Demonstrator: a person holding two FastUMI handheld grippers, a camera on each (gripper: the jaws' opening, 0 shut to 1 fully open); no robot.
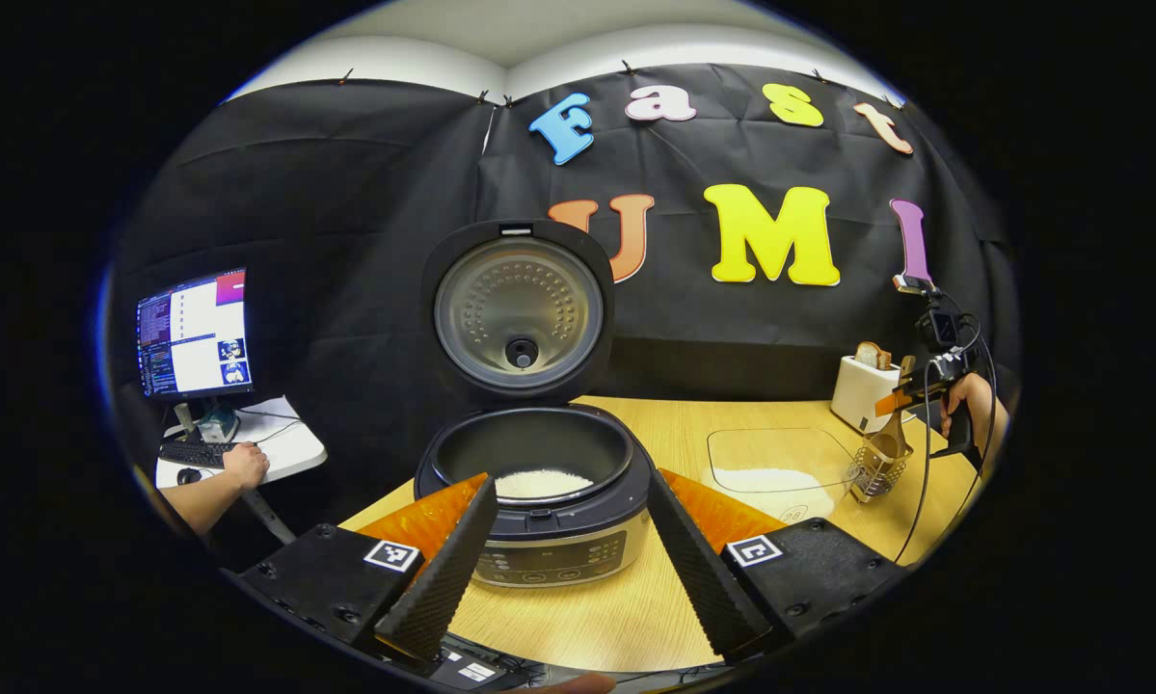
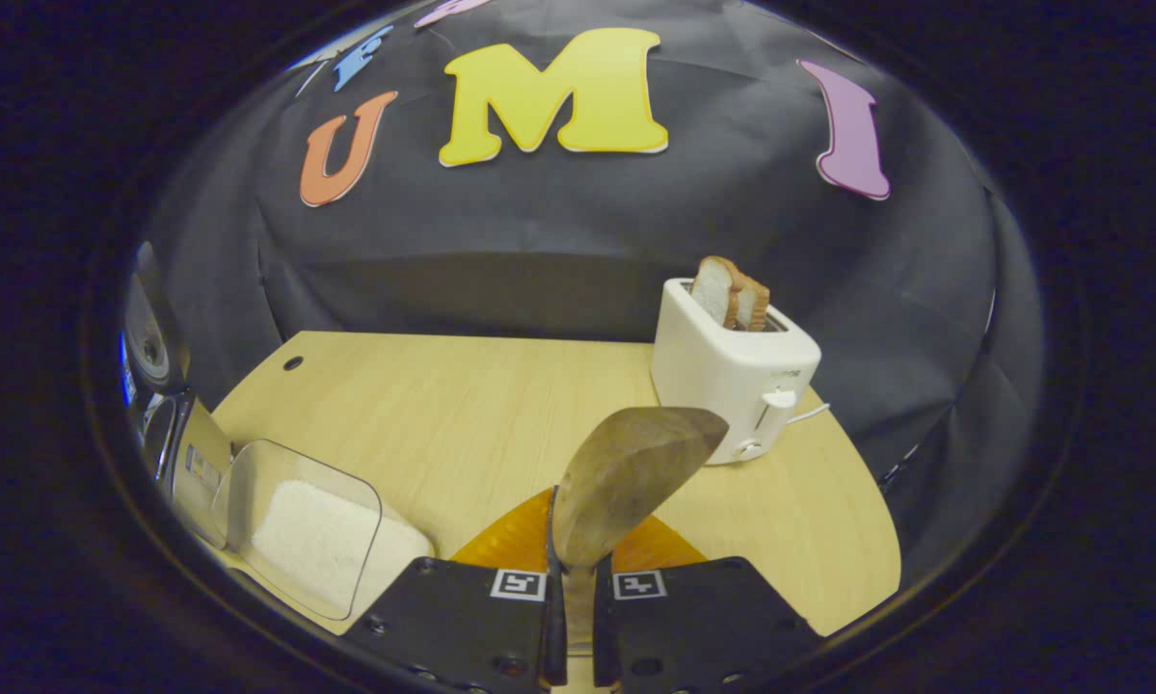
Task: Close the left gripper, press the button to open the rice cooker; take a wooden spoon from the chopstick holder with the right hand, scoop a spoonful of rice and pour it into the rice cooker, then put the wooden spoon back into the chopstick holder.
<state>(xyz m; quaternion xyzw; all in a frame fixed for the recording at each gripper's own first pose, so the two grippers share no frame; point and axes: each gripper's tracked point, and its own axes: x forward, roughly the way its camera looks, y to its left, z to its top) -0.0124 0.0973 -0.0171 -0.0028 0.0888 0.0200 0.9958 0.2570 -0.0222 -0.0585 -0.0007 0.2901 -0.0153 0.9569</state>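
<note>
Left gripper view, left to right: one lit monitor (image 1: 194, 333) stands on a small white side table, where a person's hand (image 1: 246, 465) rests near a black keyboard (image 1: 196, 453). One black round rice cooker (image 1: 539, 501) stands on the light wooden counter (image 1: 674, 424); its lid (image 1: 518, 308) is raised upright and the inner pot holds a shallow layer of white rice (image 1: 542, 482). The left hand-held gripper (image 1: 573, 564) has its jaws spread wide on either side of the cooker's front, holding nothing. Right of the cooker lies one clear plastic tray (image 1: 780, 463) containing white rice. Beyond it stands one wire-mesh chopstick holder (image 1: 874, 474); its contents are hard to make out. One white toaster (image 1: 862, 390) holds bread slices.

Right gripper view: the cooker is cut off at the left edge. The clear tray (image 2: 298, 530) lies near it. The right hand-held gripper (image 2: 578, 617) is clamped narrow on the handle of one wooden spoon (image 2: 626, 482), whose bowl points upward above the counter; the handle is mostly hidden between the fingers. The toaster (image 2: 732, 381) holds two bread slices (image 2: 730, 291).
</note>
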